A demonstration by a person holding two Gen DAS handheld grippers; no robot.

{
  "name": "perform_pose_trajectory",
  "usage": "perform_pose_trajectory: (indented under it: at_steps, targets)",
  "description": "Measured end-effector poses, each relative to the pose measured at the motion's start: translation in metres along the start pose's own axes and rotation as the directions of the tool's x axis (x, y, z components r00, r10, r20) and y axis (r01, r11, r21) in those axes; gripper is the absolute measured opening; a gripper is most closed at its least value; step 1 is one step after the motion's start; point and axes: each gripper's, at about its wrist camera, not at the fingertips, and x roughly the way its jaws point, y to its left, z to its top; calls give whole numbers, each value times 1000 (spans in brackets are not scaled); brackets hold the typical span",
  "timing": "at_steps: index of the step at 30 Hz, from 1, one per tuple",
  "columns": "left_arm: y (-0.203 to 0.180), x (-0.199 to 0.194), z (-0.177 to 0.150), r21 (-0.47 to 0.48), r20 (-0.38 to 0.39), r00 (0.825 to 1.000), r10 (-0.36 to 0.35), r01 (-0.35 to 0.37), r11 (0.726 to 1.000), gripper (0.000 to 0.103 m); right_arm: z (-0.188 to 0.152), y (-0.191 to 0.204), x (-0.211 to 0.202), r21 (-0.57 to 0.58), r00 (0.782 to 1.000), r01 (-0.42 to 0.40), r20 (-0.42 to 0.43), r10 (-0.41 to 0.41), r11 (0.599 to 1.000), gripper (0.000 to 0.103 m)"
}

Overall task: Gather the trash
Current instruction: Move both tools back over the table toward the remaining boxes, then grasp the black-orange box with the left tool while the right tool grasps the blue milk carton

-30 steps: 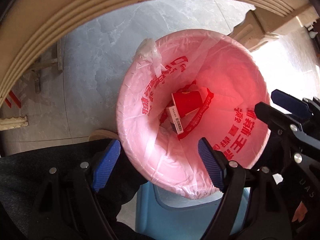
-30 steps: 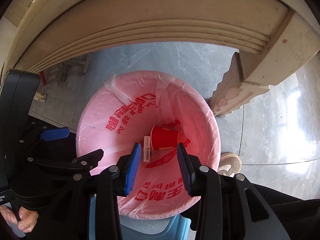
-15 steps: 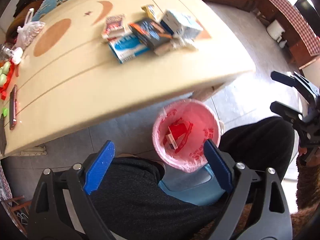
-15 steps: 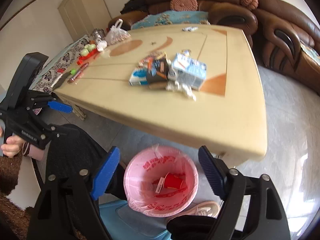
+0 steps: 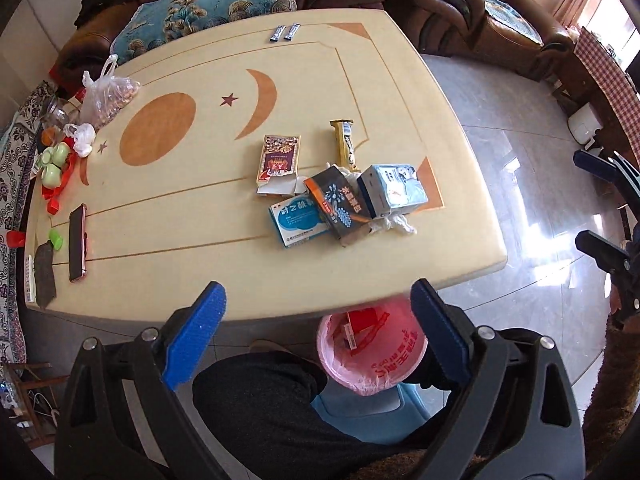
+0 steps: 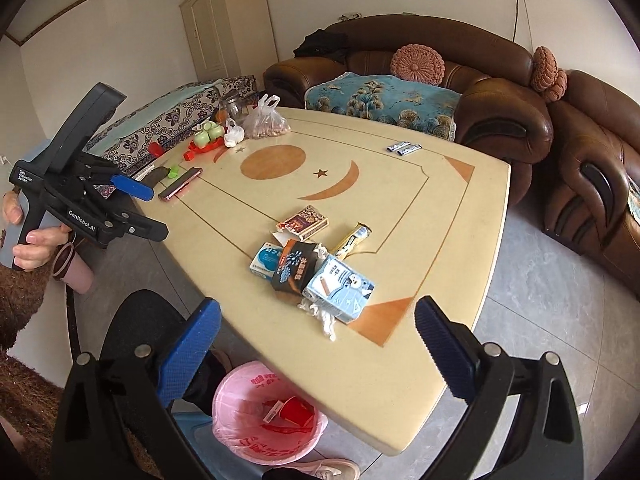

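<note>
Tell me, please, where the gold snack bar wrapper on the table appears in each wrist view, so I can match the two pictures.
Left wrist view: the gold snack bar wrapper lies just above centre, behind the pile of boxes.
Right wrist view: the wrapper sits near centre, right of the dark red box.
Shared landmark: the light blue carton, which lies in front of the wrapper in both.

1. Left gripper [image 5: 318, 330]: black frame, silver screws, ribbed blue pads [image 5: 196, 332]
2. Right gripper [image 6: 318, 350]: same build
3. White "GenRobot.AI" lettering, grey handle
4. Fuzzy brown sleeve [image 6: 18, 300], black trousers [image 5: 256, 404]
</note>
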Motion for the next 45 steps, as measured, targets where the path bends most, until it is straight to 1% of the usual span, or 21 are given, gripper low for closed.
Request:
perform_pose_trajectory:
  at_steps: [2,7,10,12,14,19,23,27,33,34,39,41,43,45]
  targets:
    - [-6,11,9,-11,-20,1000,7,-7,1000,91,7,-11,9,-26,999,-37,-22,37,999,95]
    - [-21,41,30,-21,-75,997,35,-37,999,91,20,-29,35,-112,995,-78,-69,70,991,95]
    - [-28,58,44,-21,-88,995,45,-47,999,91,22,-37,54,-137,989,-121,-98,108,983,95]
    - [-32,70,51,-24,-101,993,58,-61,998,91,20,-38,70,-163,985,-139,-123,119,977,95]
    - [-36,86,58,-30,-127,990,56,-60,998,91,17,-37,86,-199,980,-157,-151,128,967,95]
    - [-34,120,70,-66,-187,981,50,-63,996,91,5,-27,125,-294,962,-203,-239,134,934,95]
    - [-34,142,78,-78,-210,975,68,-86,993,91,-1,-24,154,-334,938,-265,-308,161,905,95]
    - [-34,165,83,-88,-242,968,70,-94,992,91,-7,-24,179,-354,918,-310,-352,181,883,95]
    - [-27,191,89,-112,-277,959,63,-98,989,91,-11,-27,206,-369,897,-358,-391,206,858,95]
    - [-26,194,90,-115,-281,958,63,-98,989,91,-11,-28,211,-378,897,-355,-394,199,855,95]
    - [-21,208,93,-122,-303,951,60,-101,987,91,-13,-28,231,-397,883,-377,-428,194,837,95]
    - [-21,213,95,-119,-311,949,59,-100,988,91,-14,-26,237,-409,882,-377,-432,188,831,95]
    - [-21,217,96,-120,-311,948,61,-103,987,91,-16,-25,242,-409,873,-393,-447,195,824,95]
    - [-21,221,98,-124,-313,948,56,-99,987,91,-19,-24,248,-414,871,-397,-452,193,819,95]
